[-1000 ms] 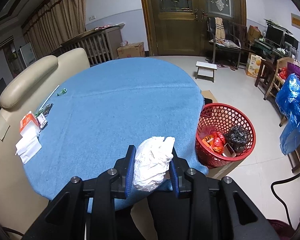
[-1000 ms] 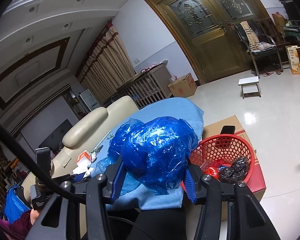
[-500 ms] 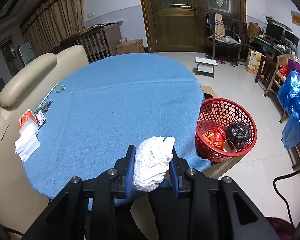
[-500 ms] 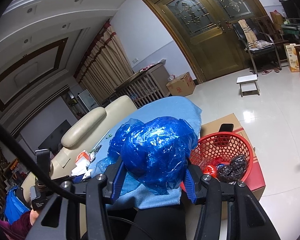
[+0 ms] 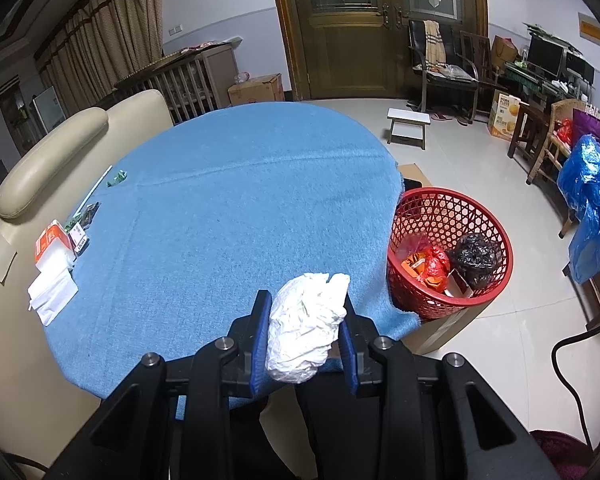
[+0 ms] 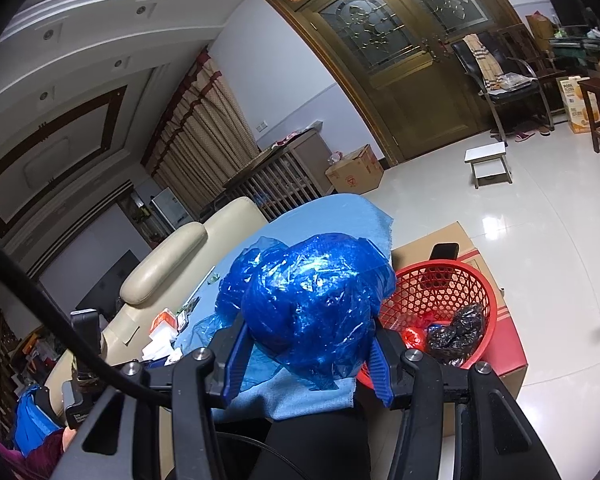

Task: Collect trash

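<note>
My left gripper (image 5: 305, 312) is shut on a crumpled white plastic bag (image 5: 306, 326), held above the near edge of the round table with the blue cloth (image 5: 236, 208). My right gripper (image 6: 308, 334) is shut on a crumpled blue plastic bag (image 6: 312, 300); that bag also shows at the right edge of the left wrist view (image 5: 590, 200). A red mesh trash basket (image 5: 448, 254) stands on a cardboard box right of the table, holding red and black bags; it also shows in the right wrist view (image 6: 440, 296).
On the table's left edge lie white tissues (image 5: 52, 292), an orange packet (image 5: 48, 238), small wrappers (image 5: 118, 178) and a straw. A beige sofa (image 5: 52, 152) stands behind the table. A white stool (image 5: 408, 124), chairs and a desk stand on the tiled floor to the right.
Both grippers keep their bags. The left view has pulled back slightly, so the table and basket sit a little farther away. The right view has barely shifted.
</note>
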A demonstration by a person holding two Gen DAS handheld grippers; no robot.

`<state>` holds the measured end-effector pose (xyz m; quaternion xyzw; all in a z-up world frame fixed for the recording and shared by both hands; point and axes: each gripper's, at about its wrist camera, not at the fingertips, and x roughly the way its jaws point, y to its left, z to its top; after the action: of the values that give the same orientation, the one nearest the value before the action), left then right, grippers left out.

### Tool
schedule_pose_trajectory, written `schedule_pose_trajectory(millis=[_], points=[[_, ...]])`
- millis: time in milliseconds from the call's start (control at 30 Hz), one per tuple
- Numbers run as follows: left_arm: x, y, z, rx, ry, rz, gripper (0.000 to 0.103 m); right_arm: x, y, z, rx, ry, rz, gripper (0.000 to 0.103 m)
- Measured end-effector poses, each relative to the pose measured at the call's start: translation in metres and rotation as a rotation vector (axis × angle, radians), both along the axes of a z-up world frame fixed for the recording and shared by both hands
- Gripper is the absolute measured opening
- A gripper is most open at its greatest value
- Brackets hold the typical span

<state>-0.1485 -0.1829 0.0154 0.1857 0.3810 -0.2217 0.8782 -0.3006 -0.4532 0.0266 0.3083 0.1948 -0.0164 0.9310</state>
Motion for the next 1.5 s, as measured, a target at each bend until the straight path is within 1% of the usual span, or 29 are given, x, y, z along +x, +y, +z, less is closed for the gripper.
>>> schedule_pose_trajectory(millis=[933,1100,1267,1500], points=[[-0.003,-0.007,-0.001,0.02,0.002,-0.02,0.032,-0.013,-0.004,0.001,0.03,-0.003,-0.052,0.054],[-0.004,-0.014,0.005,0.021,-0.018,-0.036,0.032,-0.018,-0.008,0.001,0.037,-0.003,-0.069,0.054],[-0.005,-0.027,0.02,0.005,-0.048,-0.066,0.032,-0.021,-0.008,0.001,0.037,-0.002,-0.085,0.054],[-0.002,-0.045,0.036,-0.03,-0.039,-0.101,0.032,-0.03,-0.006,0.005,0.046,-0.004,-0.109,0.054]])
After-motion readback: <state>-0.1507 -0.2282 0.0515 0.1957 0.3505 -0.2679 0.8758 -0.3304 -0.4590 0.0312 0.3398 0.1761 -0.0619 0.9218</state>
